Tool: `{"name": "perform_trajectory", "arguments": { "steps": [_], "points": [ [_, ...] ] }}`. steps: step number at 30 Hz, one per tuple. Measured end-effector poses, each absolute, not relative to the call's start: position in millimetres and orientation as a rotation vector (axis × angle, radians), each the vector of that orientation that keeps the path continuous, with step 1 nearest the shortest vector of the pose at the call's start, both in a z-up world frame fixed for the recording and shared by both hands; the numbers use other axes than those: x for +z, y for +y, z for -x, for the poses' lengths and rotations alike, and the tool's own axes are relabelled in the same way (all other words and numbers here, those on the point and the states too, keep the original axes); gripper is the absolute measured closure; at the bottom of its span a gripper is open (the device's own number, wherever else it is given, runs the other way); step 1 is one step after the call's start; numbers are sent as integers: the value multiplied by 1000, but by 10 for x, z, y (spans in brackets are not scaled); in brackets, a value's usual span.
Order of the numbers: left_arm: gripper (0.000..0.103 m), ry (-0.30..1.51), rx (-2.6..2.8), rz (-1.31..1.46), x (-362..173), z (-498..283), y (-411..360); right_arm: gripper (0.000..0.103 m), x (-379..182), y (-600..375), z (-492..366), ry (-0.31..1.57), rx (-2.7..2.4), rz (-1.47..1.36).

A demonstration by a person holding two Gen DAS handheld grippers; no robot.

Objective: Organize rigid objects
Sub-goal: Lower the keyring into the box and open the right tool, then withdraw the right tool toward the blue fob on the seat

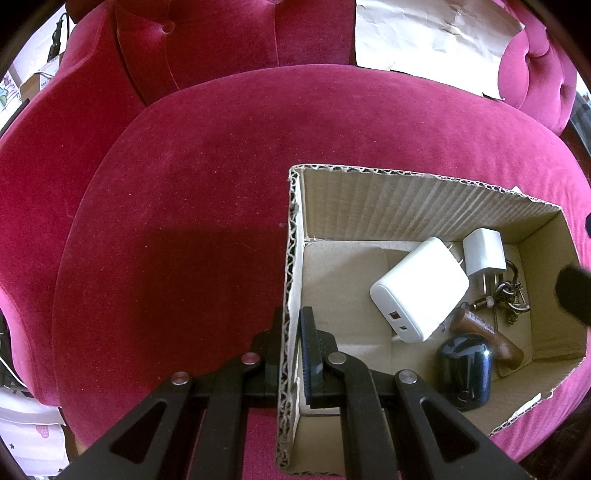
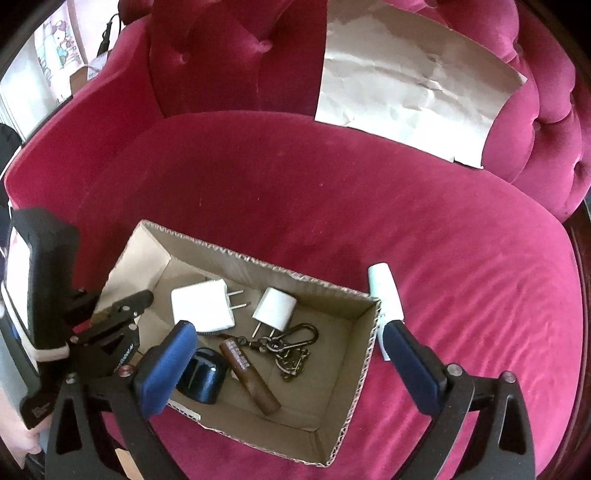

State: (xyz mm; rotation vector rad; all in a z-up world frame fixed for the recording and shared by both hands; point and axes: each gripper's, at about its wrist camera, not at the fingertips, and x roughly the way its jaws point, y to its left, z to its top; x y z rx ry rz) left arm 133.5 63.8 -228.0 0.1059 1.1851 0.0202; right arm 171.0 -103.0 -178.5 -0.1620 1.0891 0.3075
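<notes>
An open cardboard box point(image 1: 295, 229) point(image 2: 369, 362) sits on a magenta velvet seat. Inside lie a large white charger point(image 1: 419, 291) point(image 2: 201, 308), a small white plug point(image 1: 484, 251) point(image 2: 275, 308), a brown wooden stick point(image 1: 487, 341) point(image 2: 249, 374), a black rounded object point(image 1: 465, 369) point(image 2: 201, 374) and a metal keychain with carabiner point(image 1: 509, 295) point(image 2: 295, 343). My left gripper point(image 1: 293, 339) is shut on the box's left wall; it also shows in the right wrist view point(image 2: 129, 314). My right gripper point(image 2: 280, 354) is open and empty above the box.
A crumpled sheet of paper point(image 2: 413, 81) point(image 1: 432, 33) leans on the sofa back. A white tube point(image 2: 386, 291) lies on the seat point(image 2: 461, 258) by the box's right corner. Tufted armrests bound both sides.
</notes>
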Motion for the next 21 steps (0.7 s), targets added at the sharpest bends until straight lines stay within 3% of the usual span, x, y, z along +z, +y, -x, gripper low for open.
{"name": "perform_trajectory", "arguments": {
  "steps": [21],
  "points": [
    [96, 1185, 21, -106, -2281, -1331, 630, 0, -1553, -1608, -2004, 1053, 179, 112]
  ]
}}
